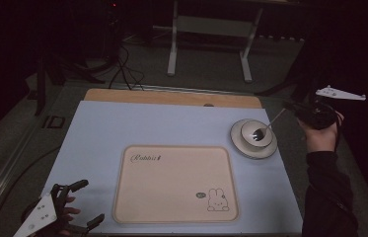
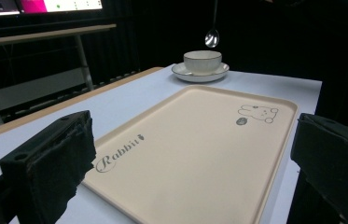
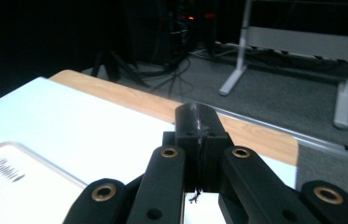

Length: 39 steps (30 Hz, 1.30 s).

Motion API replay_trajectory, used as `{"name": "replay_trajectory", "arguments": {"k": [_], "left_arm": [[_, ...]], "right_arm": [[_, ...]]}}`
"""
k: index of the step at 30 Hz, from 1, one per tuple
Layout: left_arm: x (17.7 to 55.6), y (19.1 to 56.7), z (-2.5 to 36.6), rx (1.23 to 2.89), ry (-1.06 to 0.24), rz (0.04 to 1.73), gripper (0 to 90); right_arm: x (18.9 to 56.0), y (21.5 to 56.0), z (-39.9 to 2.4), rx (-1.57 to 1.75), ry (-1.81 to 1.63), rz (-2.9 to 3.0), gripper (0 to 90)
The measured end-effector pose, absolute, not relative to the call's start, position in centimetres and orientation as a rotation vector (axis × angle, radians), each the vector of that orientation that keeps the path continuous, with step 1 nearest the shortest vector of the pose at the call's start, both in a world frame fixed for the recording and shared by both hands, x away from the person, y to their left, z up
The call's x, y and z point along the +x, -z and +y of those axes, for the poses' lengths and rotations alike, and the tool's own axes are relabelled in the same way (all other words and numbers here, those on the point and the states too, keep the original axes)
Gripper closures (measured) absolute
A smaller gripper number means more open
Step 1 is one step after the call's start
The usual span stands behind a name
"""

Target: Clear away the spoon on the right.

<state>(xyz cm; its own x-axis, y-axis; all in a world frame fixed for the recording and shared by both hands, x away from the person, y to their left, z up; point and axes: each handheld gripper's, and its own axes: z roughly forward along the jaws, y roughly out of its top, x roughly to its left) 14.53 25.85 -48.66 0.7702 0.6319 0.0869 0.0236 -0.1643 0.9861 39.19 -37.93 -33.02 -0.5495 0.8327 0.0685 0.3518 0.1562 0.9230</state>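
At the near left corner of the pale blue desk the left gripper rests with its fingers spread wide, holding nothing. In the middle lies a beige rectangular plastic tray with a rabbit drawing, empty. At the right stands a small white ceramic bowl on its saucer — fragile, I think. Above the bowl hangs a thin metal spoon, stiff, light and probably slippery. The right gripper has its fingers pressed together on the handle end. The spoon's long axis slants down — its scoop toward the bowl.
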Motion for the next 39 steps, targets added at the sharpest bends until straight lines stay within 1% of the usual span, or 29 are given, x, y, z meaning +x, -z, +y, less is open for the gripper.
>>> {"name": "replay_trajectory", "arguments": {"k": [7, 19, 31, 39], "left_arm": [[14.5, 48.7, 25.8, 1.671, -0.582, 0.521, 0.0], [14.5, 48.7, 25.8, 1.672, -0.580, 0.520, 0.0], [14.5, 48.7, 25.7, 1.674, -0.578, 0.516, 0.0], [14.5, 48.7, 25.7, 1.675, -0.577, 0.513, 0.0]], "right_arm": [[38.5, 32.4, -36.8, 1.015, -1.398, 2.057, 89.4], [37.0, 31.9, -33.3, 0.810, -1.419, 2.211, 89.4], [35.3, 31.7, -29.7, 0.603, -1.436, 2.303, 89.4], [34.6, 32.0, -27.8, 0.524, -1.449, 2.378, 89.4]]}}
